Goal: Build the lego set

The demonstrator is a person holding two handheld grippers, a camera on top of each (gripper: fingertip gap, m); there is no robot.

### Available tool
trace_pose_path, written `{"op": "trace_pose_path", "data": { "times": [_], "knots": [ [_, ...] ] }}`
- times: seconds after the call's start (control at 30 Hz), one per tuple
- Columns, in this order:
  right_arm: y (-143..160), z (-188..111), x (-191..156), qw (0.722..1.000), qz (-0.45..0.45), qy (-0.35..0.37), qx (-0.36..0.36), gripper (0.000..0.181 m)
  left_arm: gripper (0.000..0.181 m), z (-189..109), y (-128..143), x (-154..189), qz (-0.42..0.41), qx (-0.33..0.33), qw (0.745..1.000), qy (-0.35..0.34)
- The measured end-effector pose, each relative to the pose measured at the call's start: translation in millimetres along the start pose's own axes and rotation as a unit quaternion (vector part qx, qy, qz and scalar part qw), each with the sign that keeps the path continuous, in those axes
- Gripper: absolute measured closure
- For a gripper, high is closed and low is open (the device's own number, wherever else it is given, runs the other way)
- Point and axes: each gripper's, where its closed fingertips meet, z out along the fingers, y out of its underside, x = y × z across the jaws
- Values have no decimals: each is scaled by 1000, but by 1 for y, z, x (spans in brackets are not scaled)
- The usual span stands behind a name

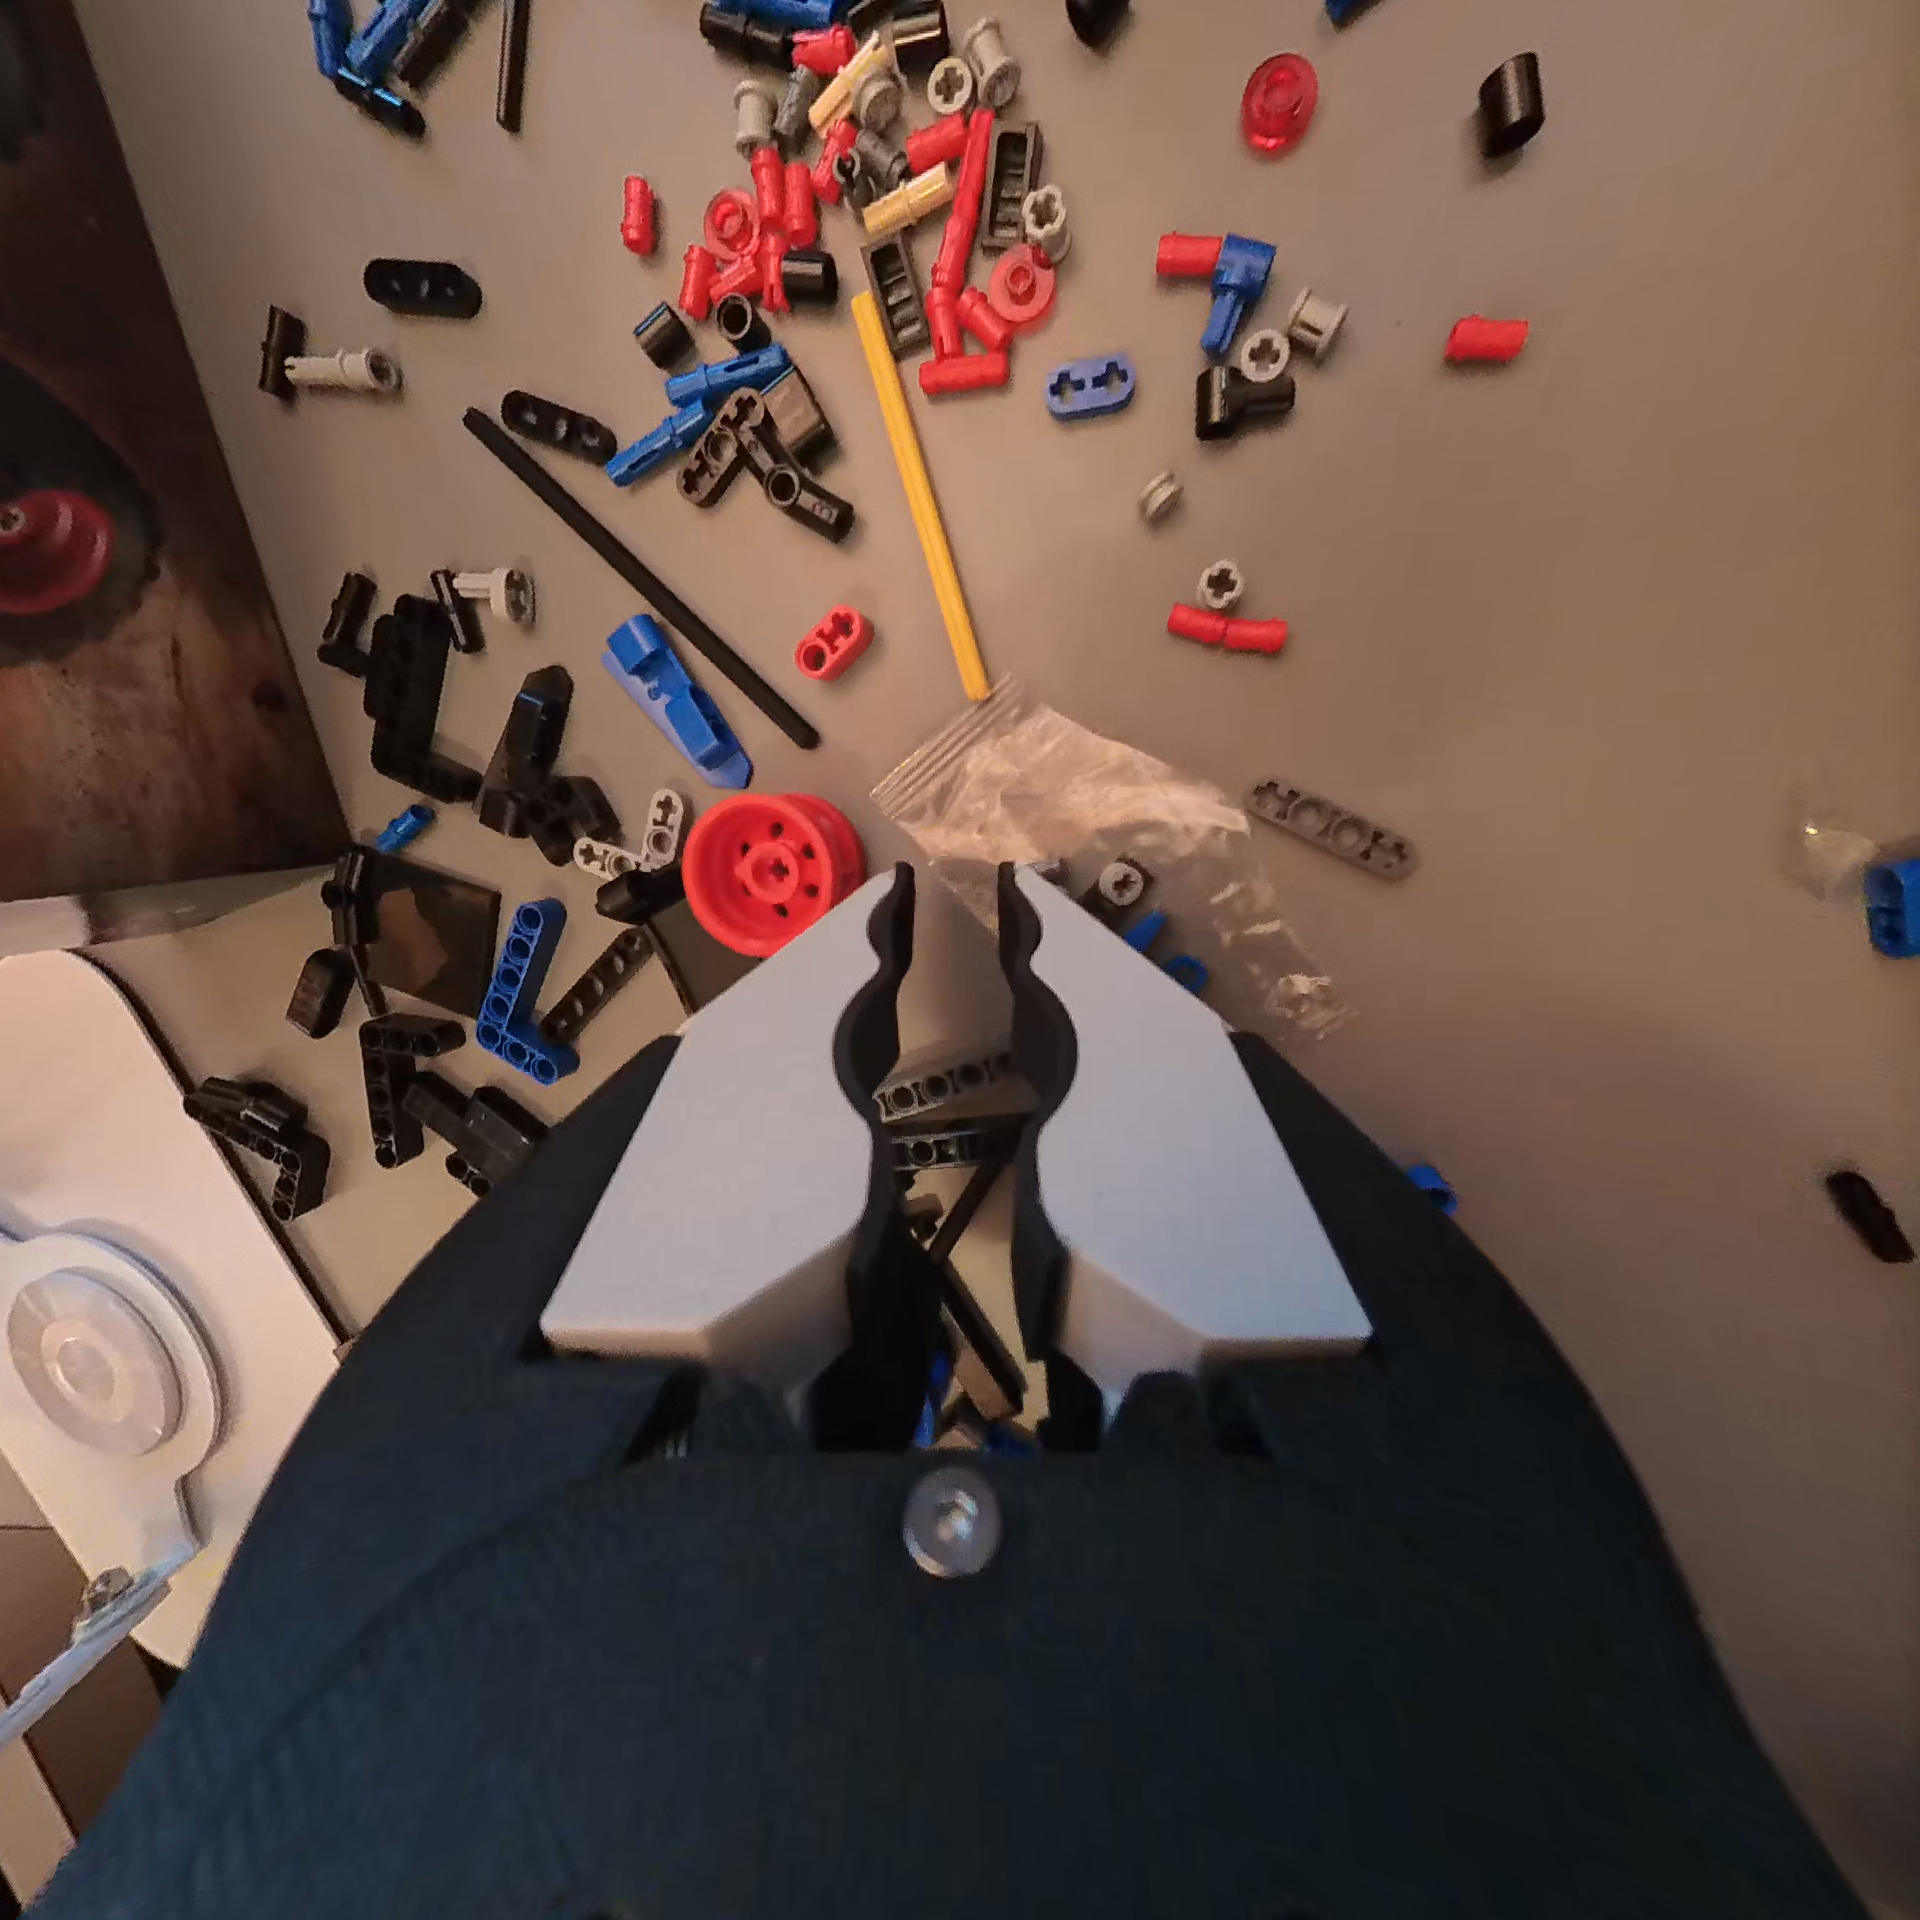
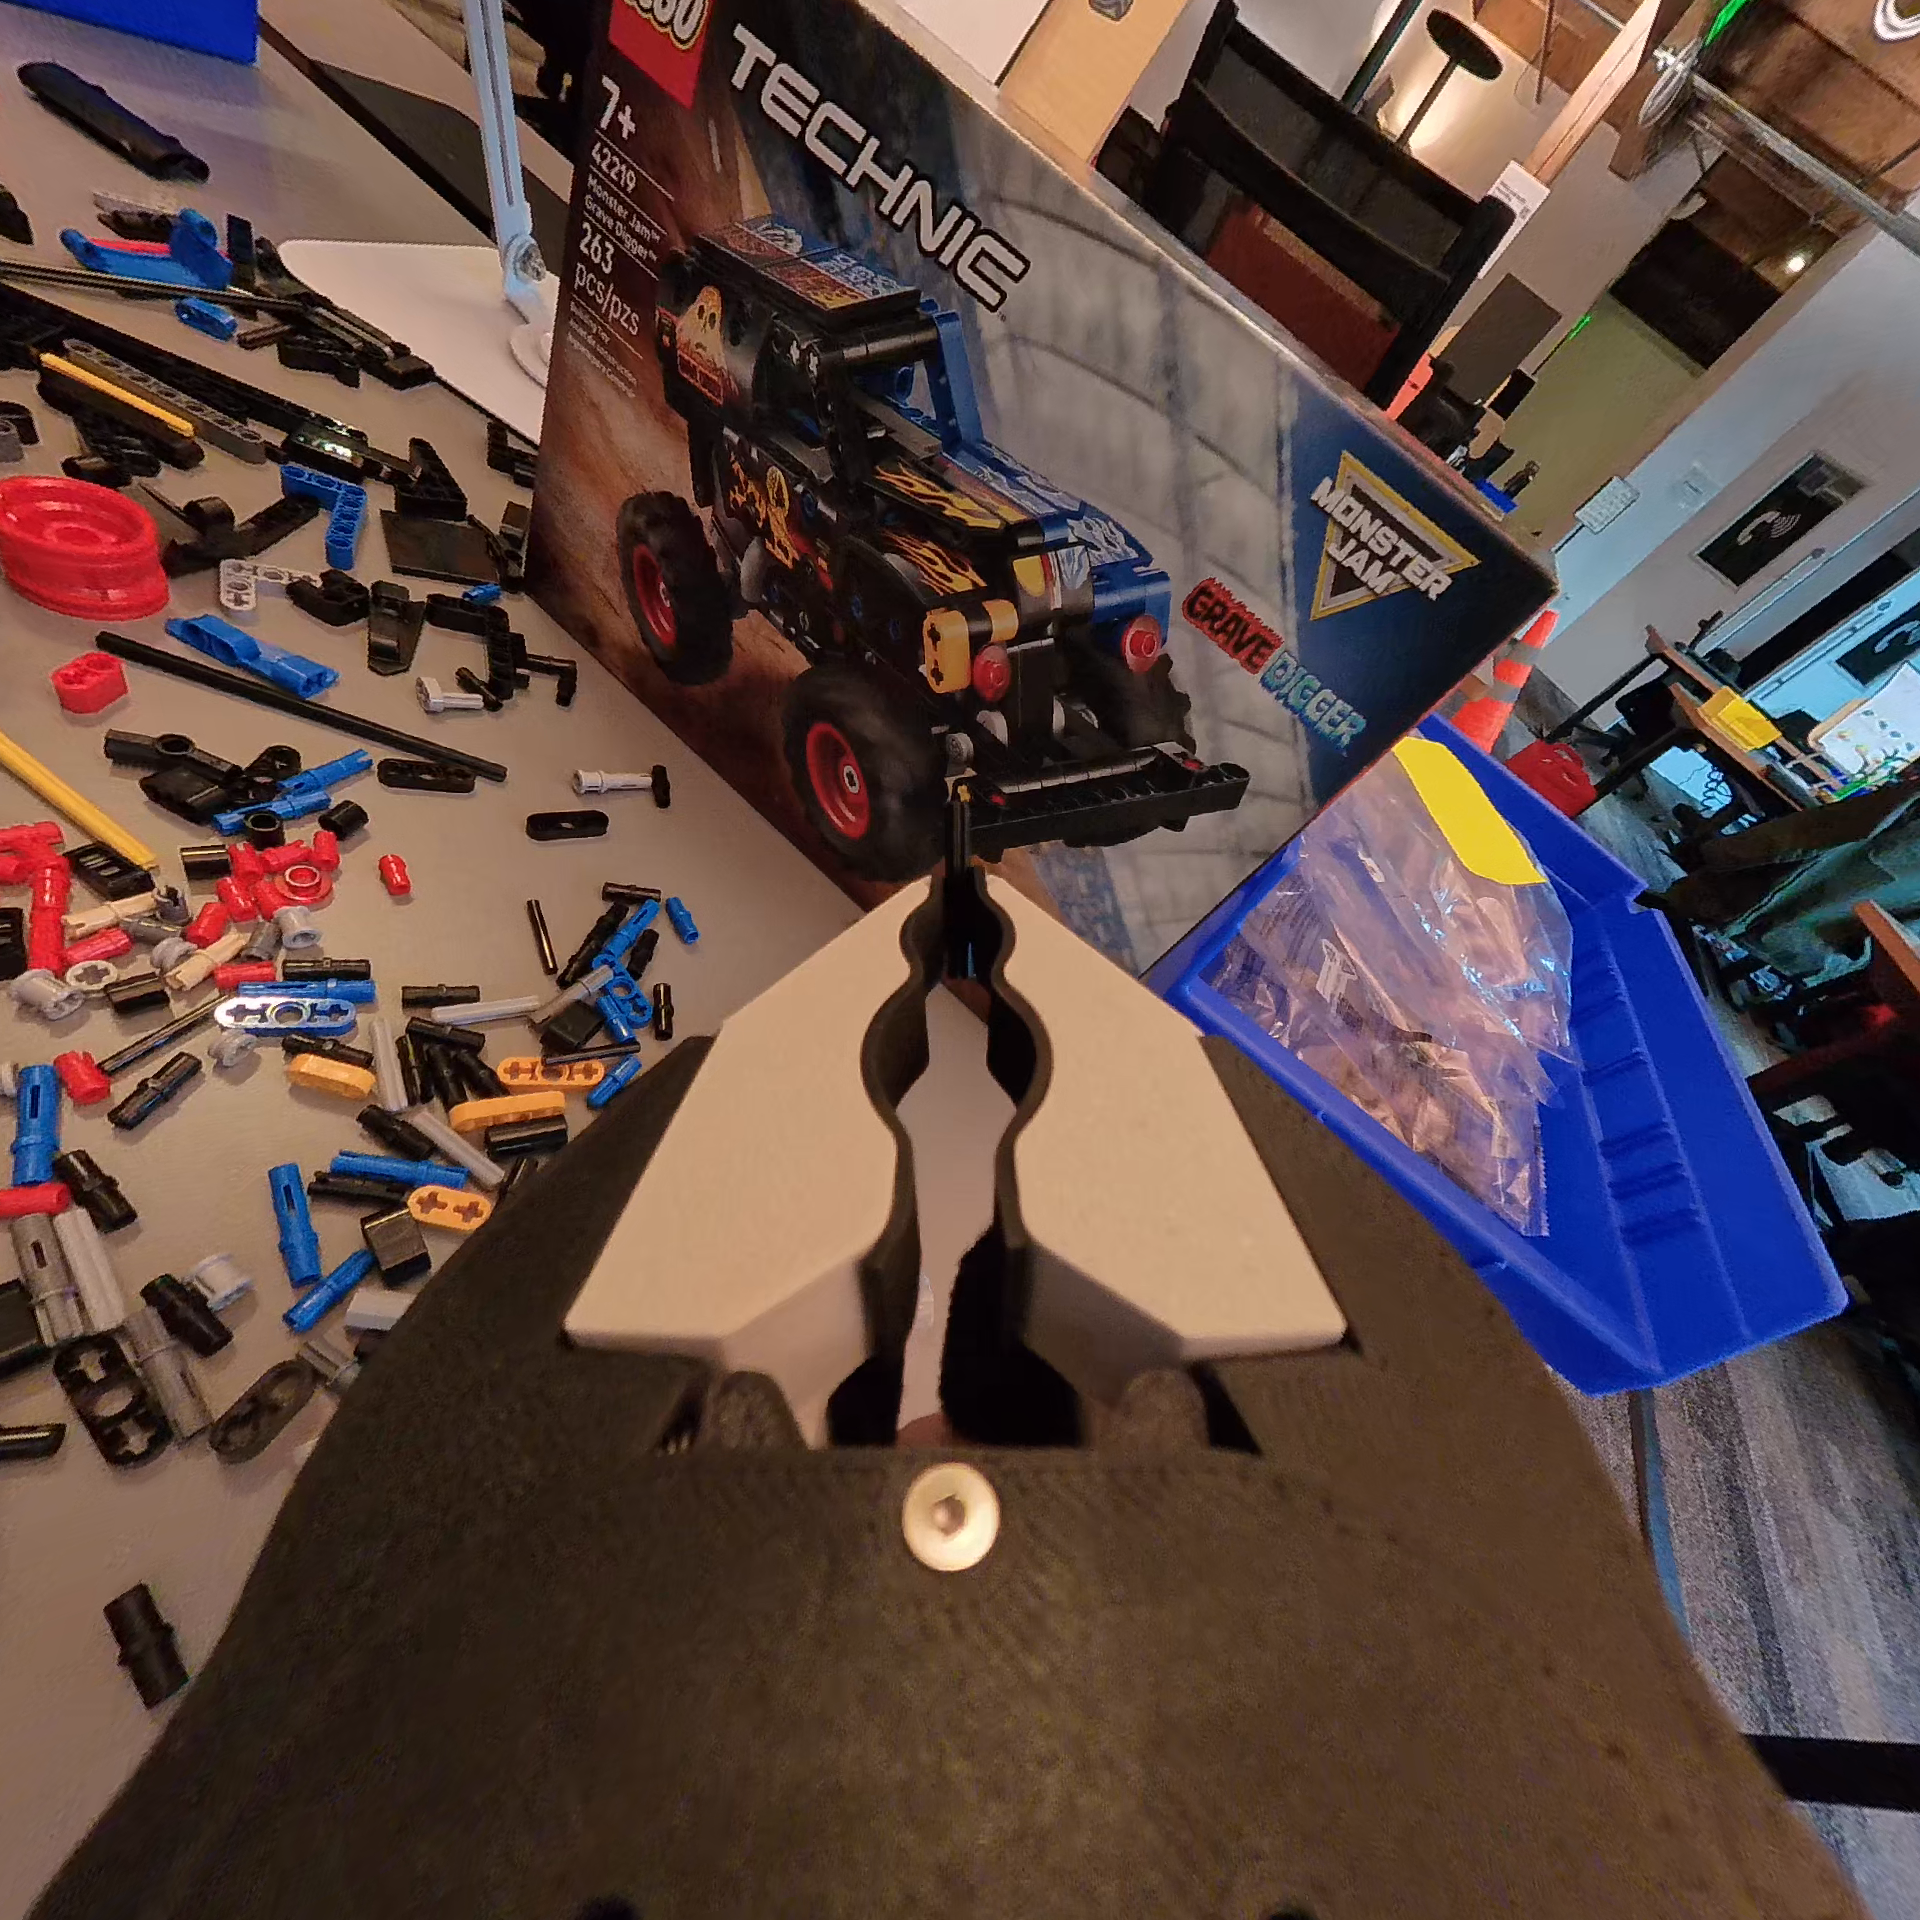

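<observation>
set box [image 2: 1091, 436] | printed branding, numbers, logos (wording left out) | yellow label [image 2: 1460, 821] on bag

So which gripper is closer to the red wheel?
Left. The left gripper hovers right beside the red wheel, open. The right gripper is held up by the box, pinching a black piece, well away.

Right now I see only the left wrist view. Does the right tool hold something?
Observer: Yes. The right tool is closed on one end of a long black plastic beam with holes, lifted off the table.
Operator: What is behind that piece?
Observer: The upright printed cardboard box stands directly behind it.
Operator: Is any container near?
Observer: A blue plastic bin holding clear plastic bags sits right of the box.
</observation>
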Motion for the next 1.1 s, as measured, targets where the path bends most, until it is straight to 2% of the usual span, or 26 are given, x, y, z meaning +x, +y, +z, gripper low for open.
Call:
{"op": "trace_pose_path", "data": {
  "times": [0.77, 1.1],
  "knots": [
    [2, -1, 7, 1000, 6, 14, -3, 178, 164, -5, 3, -11, -10, 8, 1000, -23],
    [7, -5, 21, 999, 28, 42, -10, 178, 163, -11, 4, -17, -18, 13, 999, -37]
  ]
}}
